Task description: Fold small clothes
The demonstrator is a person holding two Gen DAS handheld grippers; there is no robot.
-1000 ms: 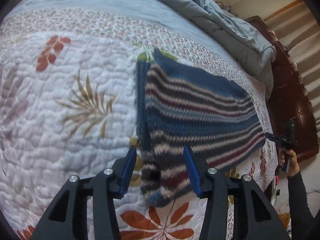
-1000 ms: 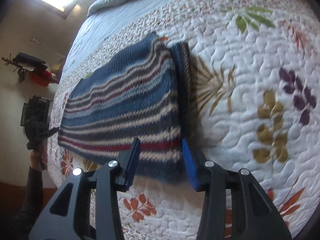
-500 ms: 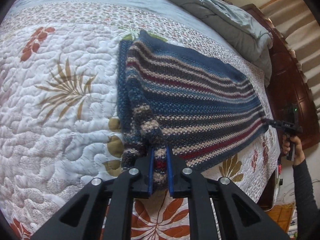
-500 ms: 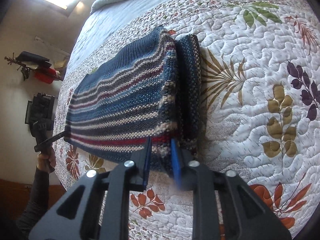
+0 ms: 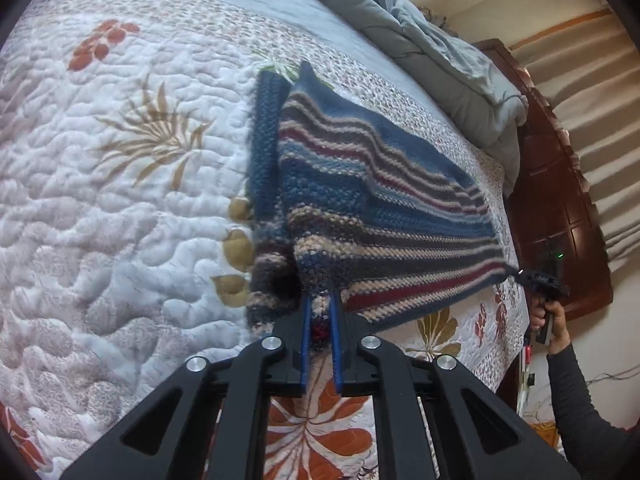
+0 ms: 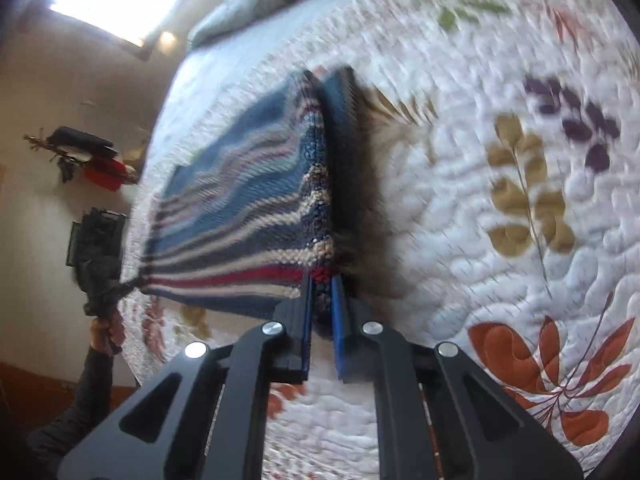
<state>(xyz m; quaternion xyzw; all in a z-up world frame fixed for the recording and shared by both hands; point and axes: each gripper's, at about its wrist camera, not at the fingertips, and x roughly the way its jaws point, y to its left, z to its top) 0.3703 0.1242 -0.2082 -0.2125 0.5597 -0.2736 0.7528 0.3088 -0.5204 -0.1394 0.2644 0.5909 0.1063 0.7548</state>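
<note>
Both the left gripper (image 5: 319,310) and right gripper (image 6: 321,290), open a second ago, have clamped tight on the striped blue knitted sweater's (image 5: 384,216) near corners (lifting it off the floral quilted bedspread (image 5: 120,200)), so the fold can begin.

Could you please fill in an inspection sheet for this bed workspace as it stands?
Surface: floral quilt covering the bed.
Job's things: striped knit garment, near edge lifted off the quilt at both corners.
Clutter: grey duvet bunched at the far end.
Grippers: left gripper and right gripper both shut on the garment's corners.
Cables: thin wires beside the bed.
Surroundings: wooden headboard, curtains.
</note>
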